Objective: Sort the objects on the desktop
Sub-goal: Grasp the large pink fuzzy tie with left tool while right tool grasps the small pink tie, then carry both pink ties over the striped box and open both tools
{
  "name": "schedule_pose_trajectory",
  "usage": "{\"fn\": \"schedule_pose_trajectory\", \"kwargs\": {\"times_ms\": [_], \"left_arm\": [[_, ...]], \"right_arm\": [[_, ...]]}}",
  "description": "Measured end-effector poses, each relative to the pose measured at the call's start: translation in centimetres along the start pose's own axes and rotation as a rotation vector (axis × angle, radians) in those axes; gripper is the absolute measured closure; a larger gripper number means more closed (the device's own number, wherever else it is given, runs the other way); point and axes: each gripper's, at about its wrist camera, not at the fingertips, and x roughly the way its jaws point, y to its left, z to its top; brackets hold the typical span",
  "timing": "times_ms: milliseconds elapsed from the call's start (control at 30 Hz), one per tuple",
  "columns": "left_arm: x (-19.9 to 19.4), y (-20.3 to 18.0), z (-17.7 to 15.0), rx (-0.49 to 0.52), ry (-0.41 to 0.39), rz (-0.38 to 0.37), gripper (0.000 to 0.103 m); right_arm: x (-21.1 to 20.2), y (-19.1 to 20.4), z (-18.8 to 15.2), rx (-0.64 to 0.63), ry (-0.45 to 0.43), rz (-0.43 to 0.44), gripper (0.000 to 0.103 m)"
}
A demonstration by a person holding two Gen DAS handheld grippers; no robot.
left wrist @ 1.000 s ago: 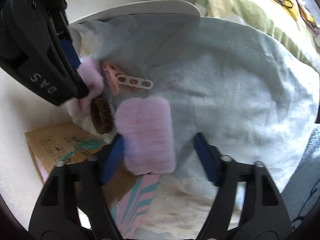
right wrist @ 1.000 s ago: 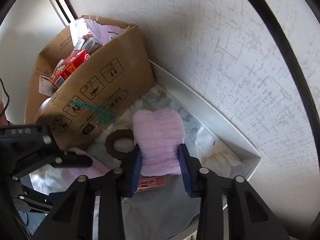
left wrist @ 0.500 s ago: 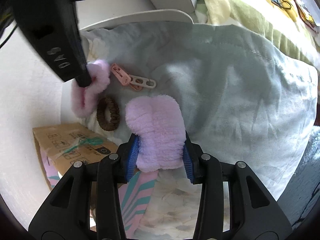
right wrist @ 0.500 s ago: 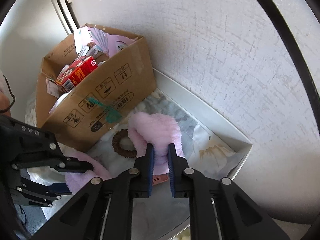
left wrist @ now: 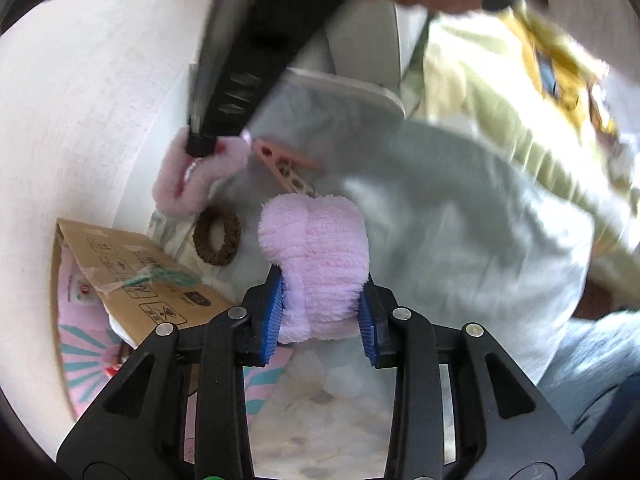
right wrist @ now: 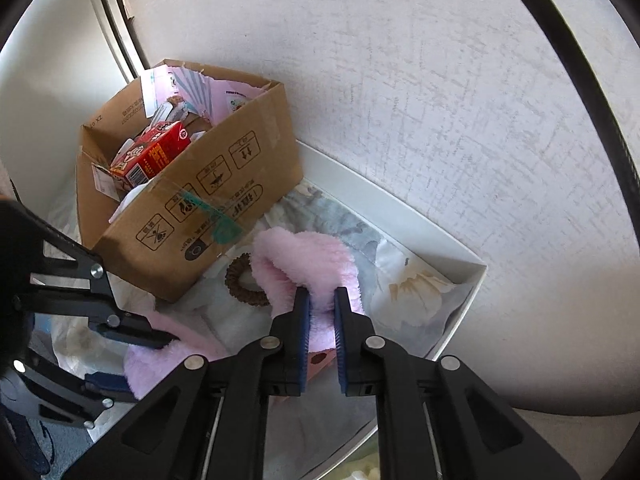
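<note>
My left gripper (left wrist: 320, 312) is shut on a fluffy pink sock (left wrist: 320, 248), held above the pale cloth. My right gripper (right wrist: 321, 312) is shut on a second fluffy pink sock (right wrist: 308, 260), folded and lifted a little; in the left wrist view this gripper (left wrist: 202, 148) shows at upper left, pinching that sock (left wrist: 188, 184). The left gripper (right wrist: 132, 336) shows at lower left in the right wrist view with its sock (right wrist: 160, 360). A brown hair tie (left wrist: 216, 236) lies between the socks, also seen beside the box (right wrist: 240, 280). A pink clip (left wrist: 280, 160) lies behind.
An open cardboard box (right wrist: 192, 208) holding a red carton (right wrist: 152, 156) and papers stands by the textured wall (right wrist: 440, 100). A white tray rim (right wrist: 460, 264) bounds the floral cloth. Pale blue fabric (left wrist: 460, 240) and a yellow-green blanket (left wrist: 500, 92) lie to the right.
My left gripper closed on its sock and lifted it. My right gripper closed on the other sock and raised it, folding it. Both views have shifted upward.
</note>
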Motion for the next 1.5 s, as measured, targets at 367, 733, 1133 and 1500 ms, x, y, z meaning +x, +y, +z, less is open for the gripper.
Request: {"fn": "schedule_pose_trajectory", "kwargs": {"times_ms": [367, 733, 1133, 1500], "left_arm": [[-1.0, 2.4, -0.5, -0.121, -0.082, -0.139, 0.075], [-2.9, 1.8, -2.3, -0.149, -0.15, -0.116, 0.075], [-8.4, 7.9, -9.7, -0.417, -0.234, 0.005, 0.075], [-11.0, 16.7, -19.6, -0.774, -0.251, 0.176, 0.075]], "right_arm": [[-1.1, -0.6, 0.4, 0.071, -0.066, -0.001, 0.092], [-4.7, -1.3, 0.8, 0.156, -0.111, -0.006, 0.092], [-12.4, 4.0, 5.1, 0.13, -0.187, -0.007, 0.092], [-12.6, 10.6, 10.2, 0.261, -0.273, -0.019, 0.092]]}}
